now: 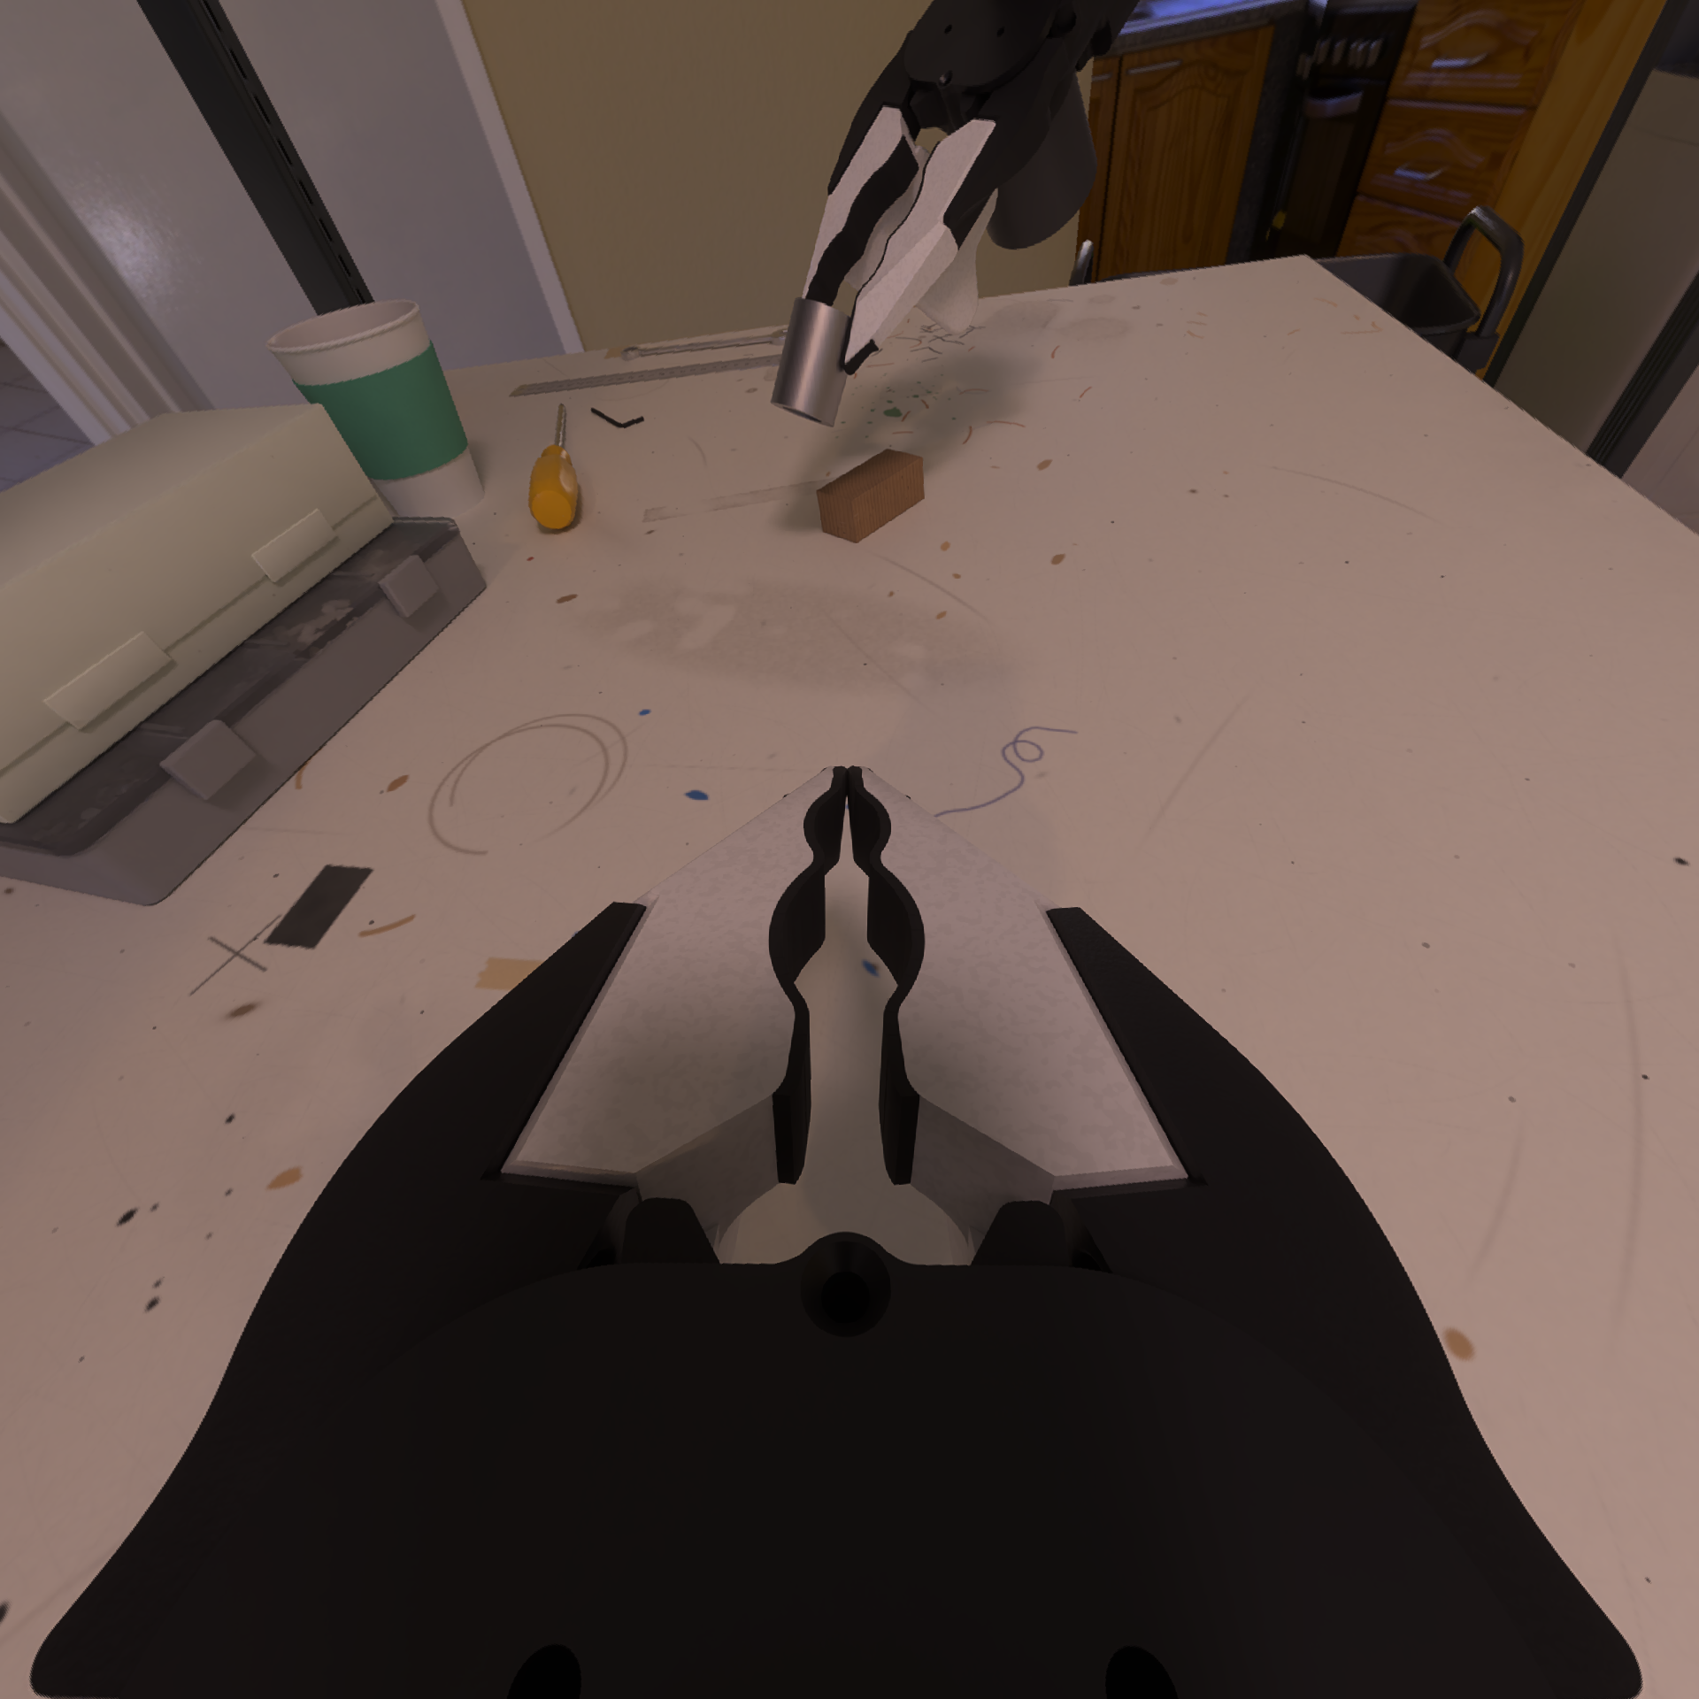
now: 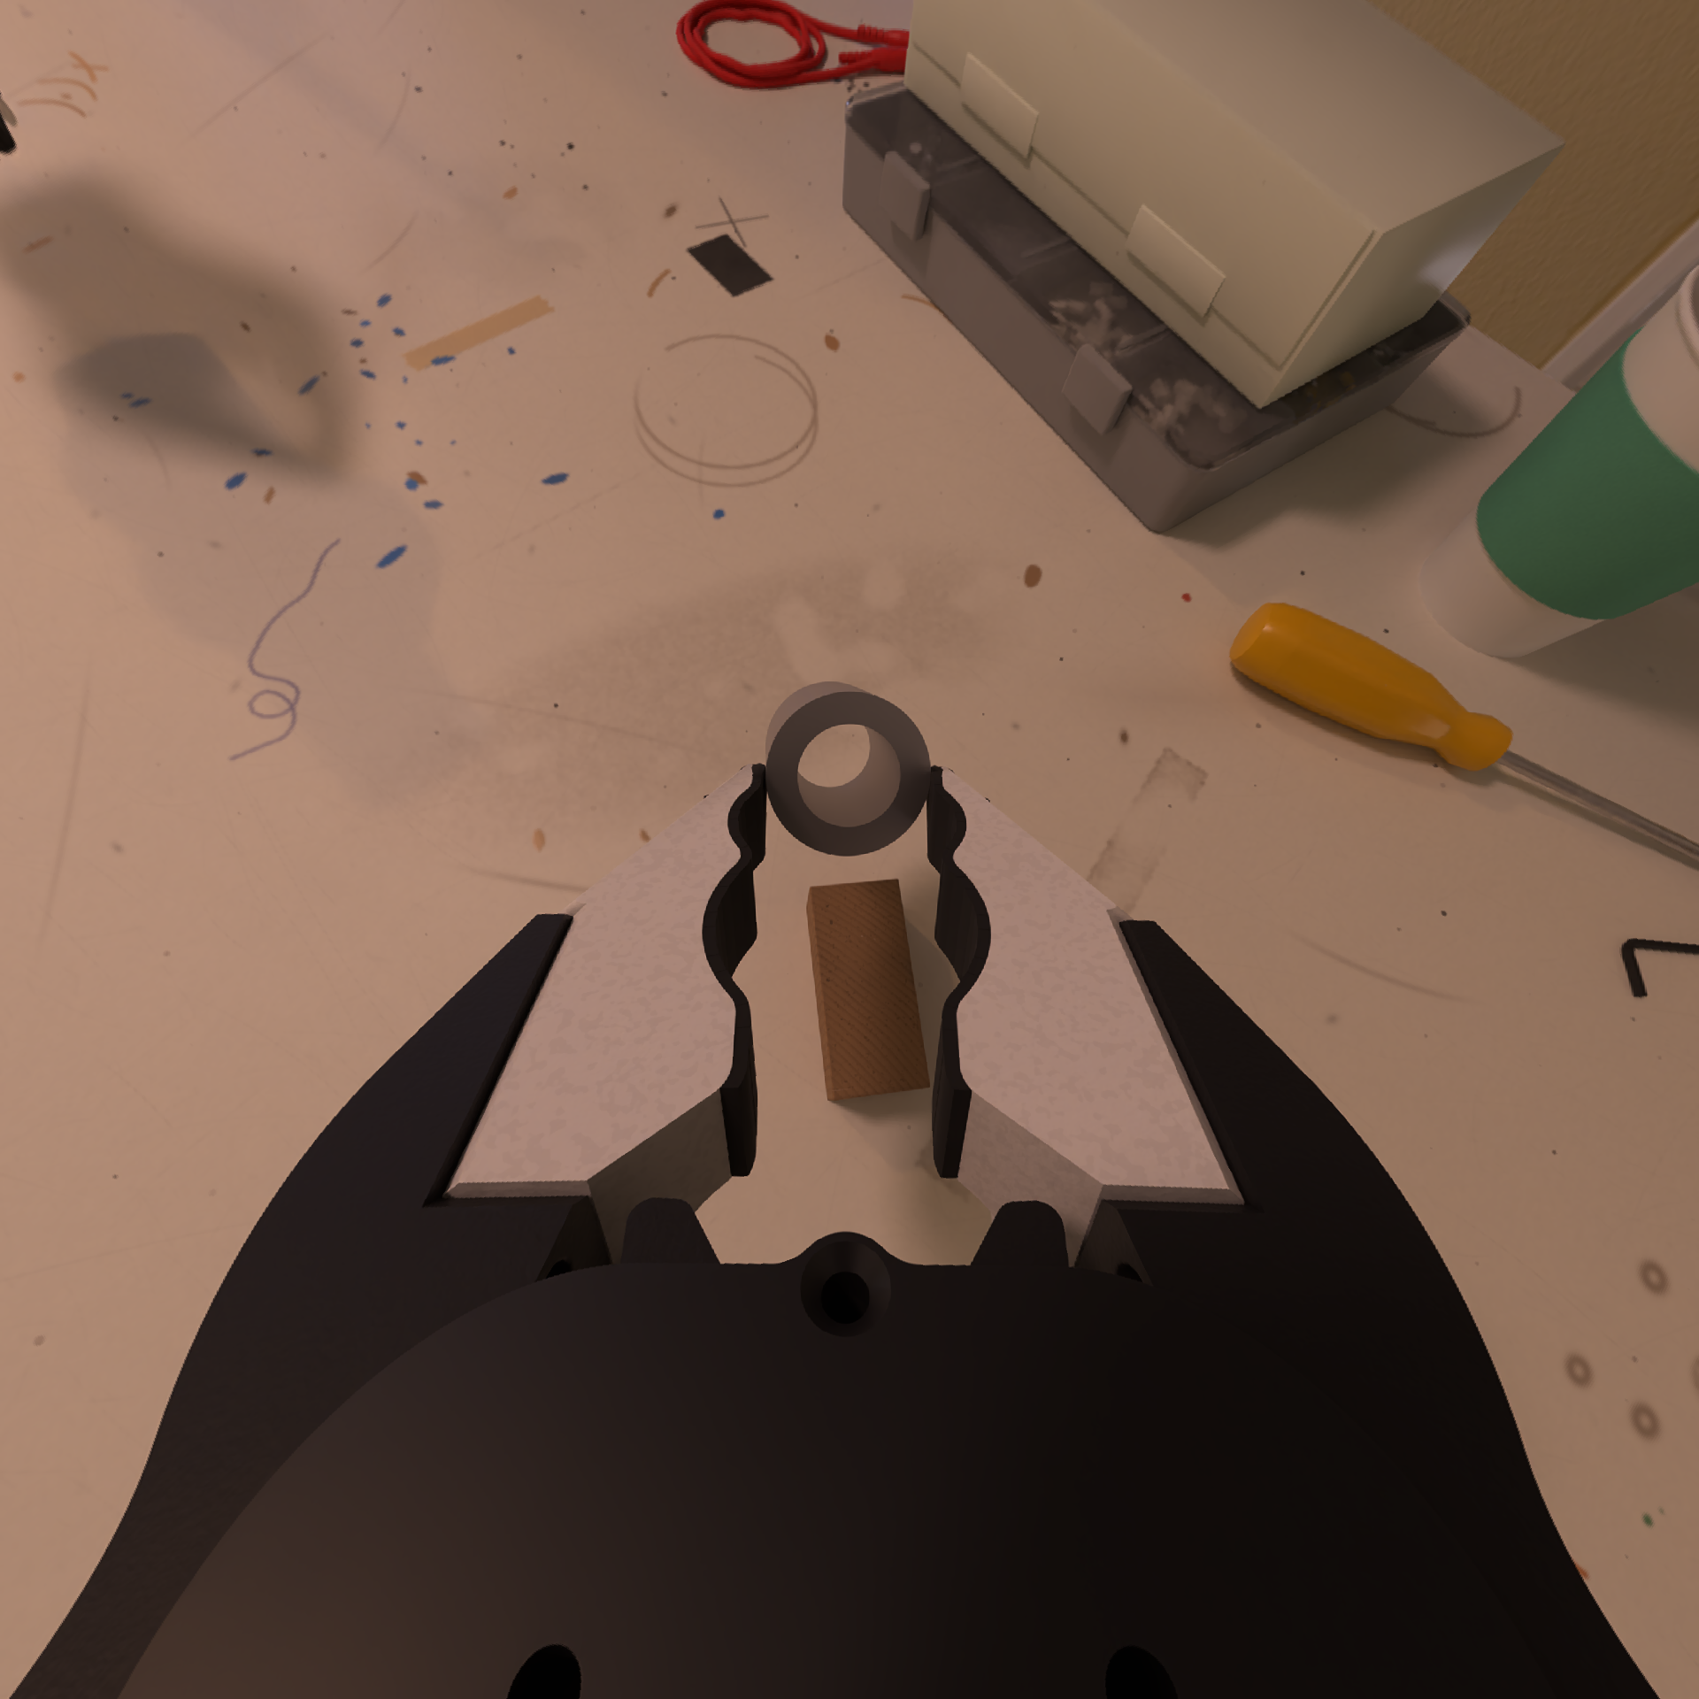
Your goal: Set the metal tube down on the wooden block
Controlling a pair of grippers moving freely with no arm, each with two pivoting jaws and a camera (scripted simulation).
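Note:
My right gripper (image 2: 847,781) is shut on the metal tube (image 2: 846,772), a short grey hollow cylinder held between its fingertips, seen end-on. The wooden block (image 2: 866,991), a small tan brick, lies flat on the table below, between the fingers in this view. In the left wrist view the right gripper (image 1: 841,345) holds the tube (image 1: 811,362) in the air, above and a little behind-left of the block (image 1: 870,495). My left gripper (image 1: 847,774) is shut and empty, low over the table, nearer than the block.
A yellow-handled screwdriver (image 1: 554,483) lies left of the block. A white and green cup (image 1: 391,404) and a cream case on a grey case (image 1: 175,570) stand at the left. A metal ruler (image 1: 644,372) and a black hex key (image 1: 616,418) lie behind. A red cord (image 2: 781,41) lies farther off.

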